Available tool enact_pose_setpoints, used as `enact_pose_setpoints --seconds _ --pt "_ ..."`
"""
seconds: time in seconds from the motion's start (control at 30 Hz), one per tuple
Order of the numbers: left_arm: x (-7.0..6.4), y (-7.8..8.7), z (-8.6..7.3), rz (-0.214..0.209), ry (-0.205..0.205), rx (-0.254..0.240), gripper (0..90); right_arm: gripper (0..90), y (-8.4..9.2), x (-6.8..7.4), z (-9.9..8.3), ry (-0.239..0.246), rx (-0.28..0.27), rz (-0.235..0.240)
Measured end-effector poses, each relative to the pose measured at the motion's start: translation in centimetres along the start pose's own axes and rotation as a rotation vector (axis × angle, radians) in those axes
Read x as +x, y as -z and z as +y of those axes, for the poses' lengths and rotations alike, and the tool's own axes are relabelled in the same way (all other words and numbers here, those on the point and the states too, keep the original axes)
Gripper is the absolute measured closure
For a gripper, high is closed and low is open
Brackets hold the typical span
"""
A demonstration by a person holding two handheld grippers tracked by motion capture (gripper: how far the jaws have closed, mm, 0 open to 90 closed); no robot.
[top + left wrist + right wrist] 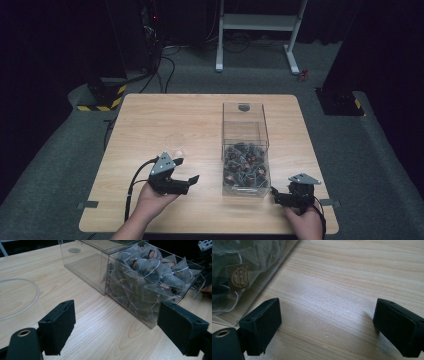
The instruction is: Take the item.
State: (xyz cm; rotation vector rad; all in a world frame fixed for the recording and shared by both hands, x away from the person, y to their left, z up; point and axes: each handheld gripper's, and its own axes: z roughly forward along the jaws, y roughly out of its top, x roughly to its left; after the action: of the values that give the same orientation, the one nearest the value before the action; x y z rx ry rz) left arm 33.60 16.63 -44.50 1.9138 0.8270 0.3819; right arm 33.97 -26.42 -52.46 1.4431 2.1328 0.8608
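A clear plastic box (244, 127) stands right of the table's centre, its far compartment bare and its near one packed with dark mesh tea bags (245, 168). My left gripper (187, 170) hovers open left of the box, its jaws wide apart with nothing between them. From its own camera, the left gripper (117, 318) faces the tea bags (150, 272) through the box wall (87, 267). My right gripper (281, 195) sits open low by the box's near right corner. Its own view shows the right gripper (328, 317) over bare wood, tea bags (237, 277) at the upper left.
A clear round cup (174, 149) stands just beyond the left gripper; its rim (35, 288) shows beside the left jaw. The wooden table (165, 120) ends close to both hands. Beyond it are a white desk frame (257, 22) and a striped black stand base (102, 97).
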Motion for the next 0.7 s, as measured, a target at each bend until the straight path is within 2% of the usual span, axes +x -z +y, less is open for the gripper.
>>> enact_pose_setpoints --seconds 0.7 --pt "-0.6 -1.1 1.2 -0.048 0.010 -0.029 16.1 7.9 0.0 0.0 0.0 0.001 0.000 0.001"
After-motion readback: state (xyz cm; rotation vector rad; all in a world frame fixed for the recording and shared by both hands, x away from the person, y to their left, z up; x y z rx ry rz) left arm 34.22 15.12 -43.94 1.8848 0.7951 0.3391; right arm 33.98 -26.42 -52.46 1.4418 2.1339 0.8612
